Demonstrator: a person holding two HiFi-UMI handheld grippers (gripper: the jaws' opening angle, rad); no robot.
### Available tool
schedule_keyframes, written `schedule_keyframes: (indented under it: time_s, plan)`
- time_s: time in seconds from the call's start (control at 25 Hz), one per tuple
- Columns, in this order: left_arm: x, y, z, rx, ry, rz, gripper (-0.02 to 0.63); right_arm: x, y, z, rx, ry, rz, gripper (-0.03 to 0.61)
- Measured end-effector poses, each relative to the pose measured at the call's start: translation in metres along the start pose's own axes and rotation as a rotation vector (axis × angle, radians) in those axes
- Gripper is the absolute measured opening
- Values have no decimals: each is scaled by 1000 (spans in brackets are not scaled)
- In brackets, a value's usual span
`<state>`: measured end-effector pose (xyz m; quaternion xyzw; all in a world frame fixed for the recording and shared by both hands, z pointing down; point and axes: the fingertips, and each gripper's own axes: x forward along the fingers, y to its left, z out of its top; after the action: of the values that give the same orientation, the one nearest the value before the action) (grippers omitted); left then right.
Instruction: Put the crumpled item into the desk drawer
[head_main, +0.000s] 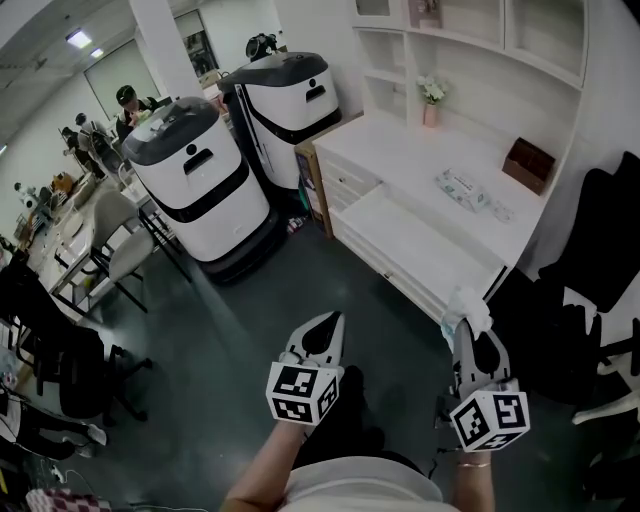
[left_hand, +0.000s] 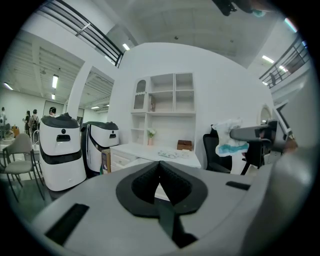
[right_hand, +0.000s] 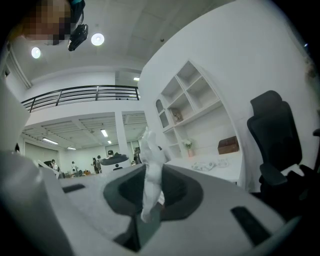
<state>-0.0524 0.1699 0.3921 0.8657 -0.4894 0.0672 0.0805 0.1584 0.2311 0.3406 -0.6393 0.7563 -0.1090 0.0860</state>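
Holding the crumpled white item with a teal patch pinched between its jaws, the right gripper hangs above the dark floor, and the wad sticks out past the fingertips. The left gripper sits at its 9 o'clock, jaws pressed together on nothing.

The white desk stands at about 12 o'clock of the person. Its wide white drawer appears to be pulled out from the desk front, at roughly 11 o'clock of the right gripper and apart from it.

The pick-up looks done, so the step in hand is judged to be the carry; the item is not yet in the drawer. The next move likely calls for bringing the right gripper over the open drawer, lowering the wad inside its walls, then spreading the jaws. A black office chair stands at 3 o'clock, near that path.
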Motion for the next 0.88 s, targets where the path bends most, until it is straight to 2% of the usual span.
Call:
schedule_keyframes:
  time_s: [0.4,0.6,0.88]
  plan:
    - [56,34,4,0,0,-21,-5,59,-12,-3,-9,6,-34,55]
    - [100,69,8,-13,7,-24,-5,119,-17,-7,-12,21,-40,55]
    - [168,129,34,-31,-10,-22,-5,213,-18,-3,15,37,-40,55]
